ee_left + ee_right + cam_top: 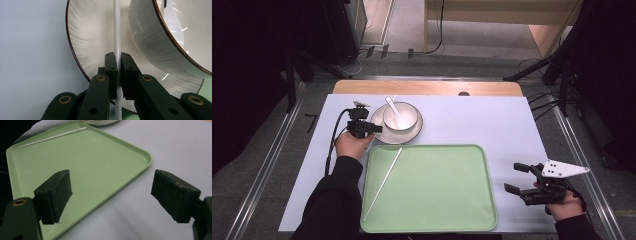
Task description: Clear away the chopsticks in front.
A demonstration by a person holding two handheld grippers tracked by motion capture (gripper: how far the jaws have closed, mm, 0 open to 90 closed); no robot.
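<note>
Even overhead light falls on the pale worktop [492, 120], with dark surroundings in the high view. Beyond the left jaws, glare streaks the glossy bowl [160, 42] and plate [85, 37]. The near jaws in both gripper views look soft, slightly blurred

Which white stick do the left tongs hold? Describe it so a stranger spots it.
Find the green tray; a brown-rimmed plate with a bowl sits behind its far left corner. The thin white stick crosses that plate, pinched in the left tongs; its twin lies loose on the tray.
</note>
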